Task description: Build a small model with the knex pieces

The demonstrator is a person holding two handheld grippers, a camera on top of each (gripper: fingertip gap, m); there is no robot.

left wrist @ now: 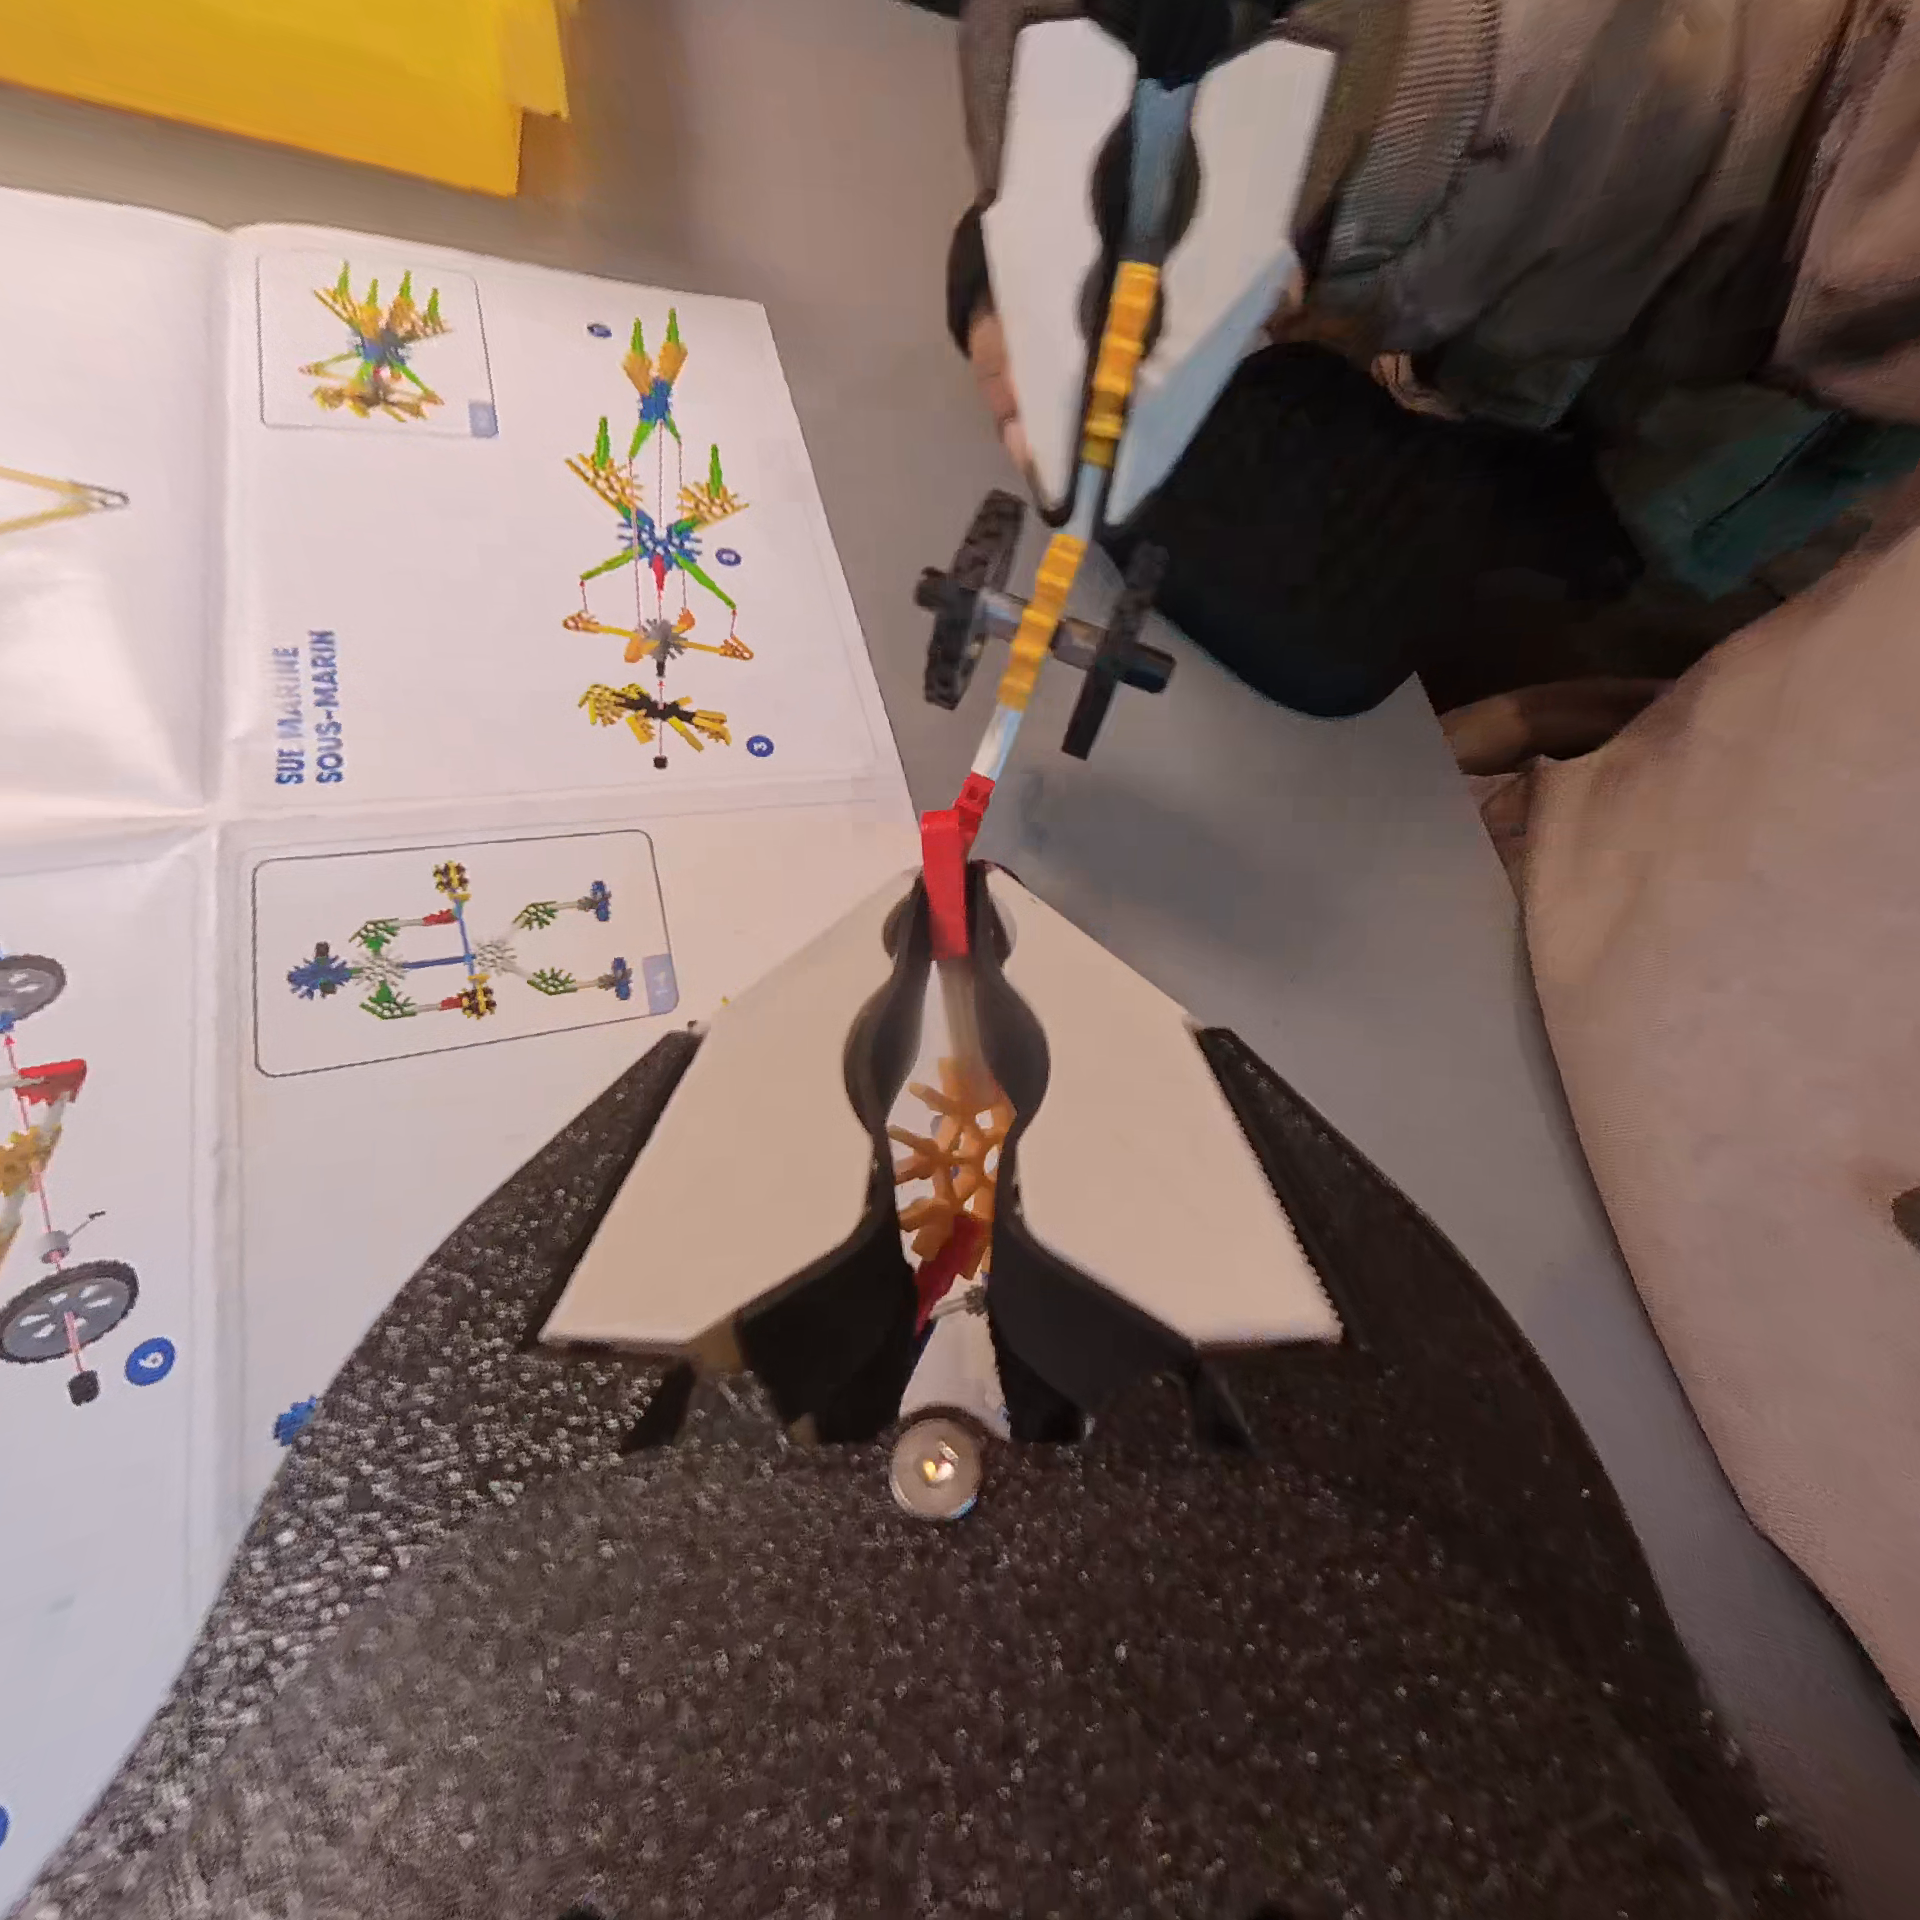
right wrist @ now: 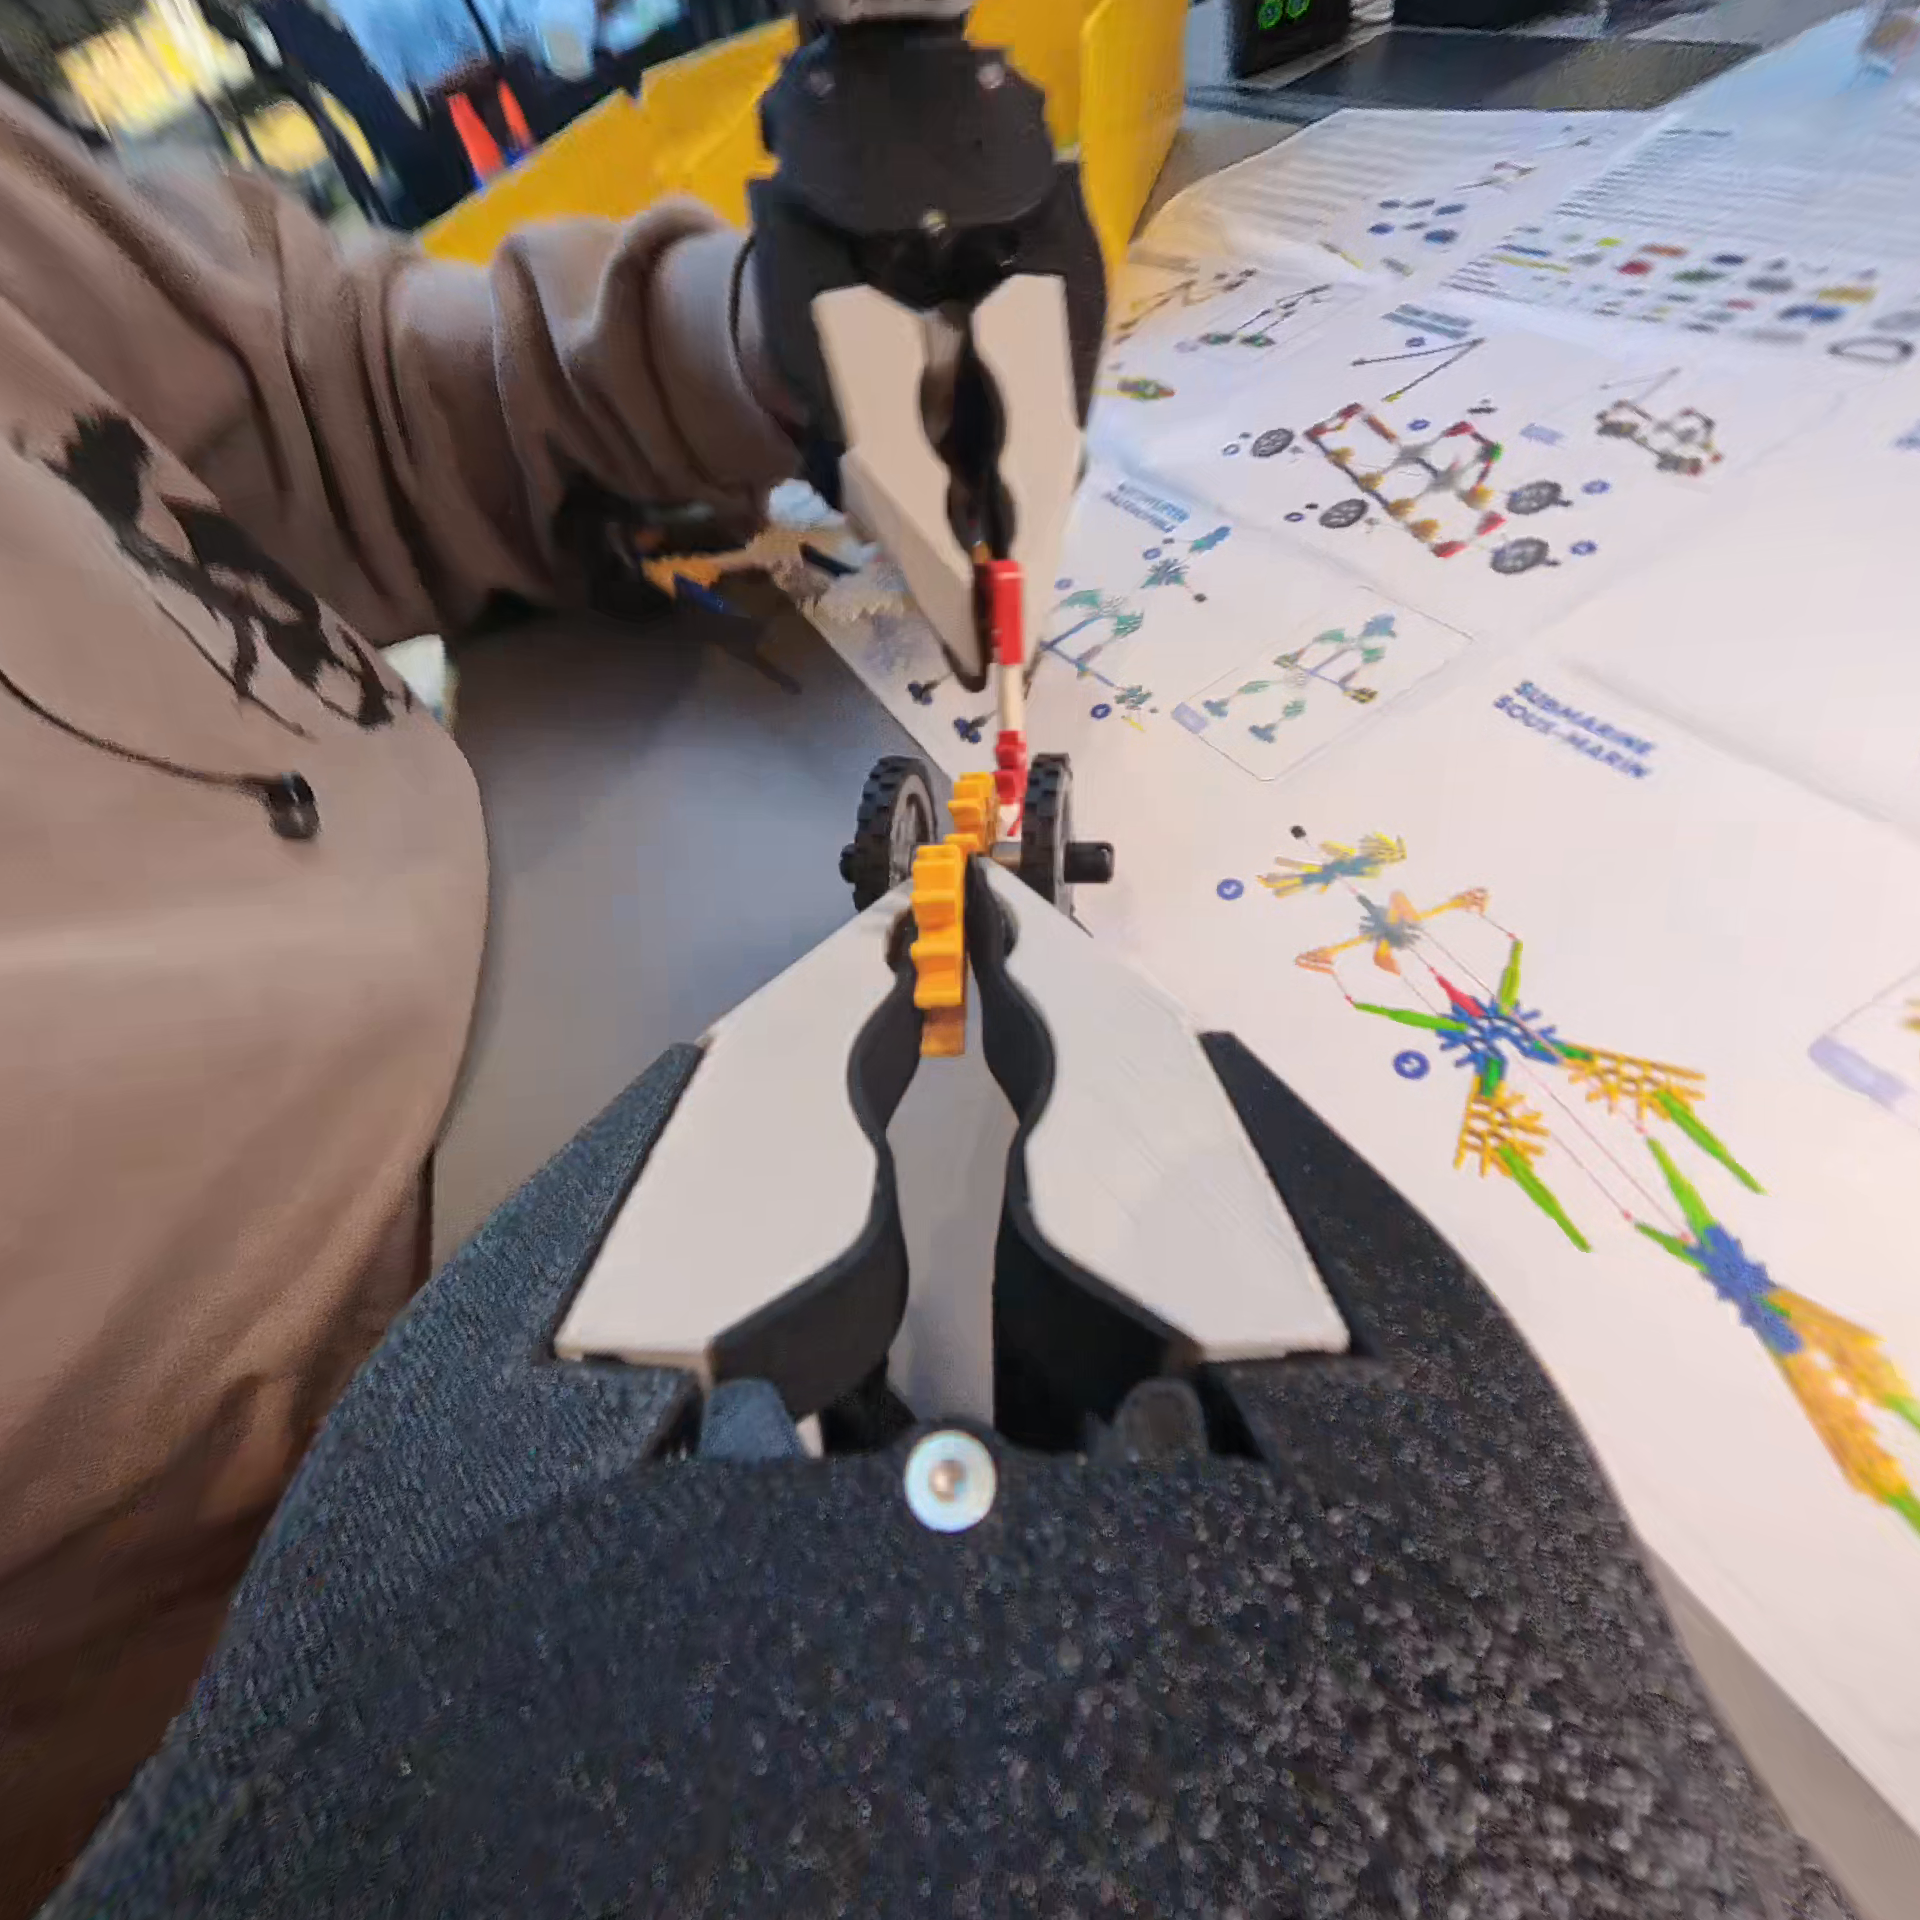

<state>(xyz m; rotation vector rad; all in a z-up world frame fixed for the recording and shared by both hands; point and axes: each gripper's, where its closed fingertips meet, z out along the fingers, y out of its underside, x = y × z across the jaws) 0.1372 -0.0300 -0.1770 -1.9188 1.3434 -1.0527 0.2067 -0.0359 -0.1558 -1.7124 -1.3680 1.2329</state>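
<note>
A rod-and-connector toy piece spans between my two grippers above the grey table [left wrist: 1299,935]. My left gripper [left wrist: 951,883] is shut on its red connector [left wrist: 948,894]. An orange snowflake connector [left wrist: 951,1153] sits farther back between the fingers. A pale rod runs up past two black wheels [left wrist: 966,603] on a cross axle to my right gripper [left wrist: 1081,509]. In the right wrist view my right gripper [right wrist: 951,883] is shut on a yellow connector [right wrist: 940,956]. The wheels [right wrist: 894,826] lie just beyond it. The left gripper [right wrist: 992,665] shows there pinching the red connector [right wrist: 1003,603].
A white instruction sheet [left wrist: 468,623] covers the table on the left and also shows in the right wrist view [right wrist: 1558,727]. A yellow bin [left wrist: 312,83] stands at the back. A person's brown sleeve [right wrist: 468,364] and a heap of loose parts [right wrist: 727,566] lie left. The tips of one gripper are about 8 cm away from the tips of the other.
</note>
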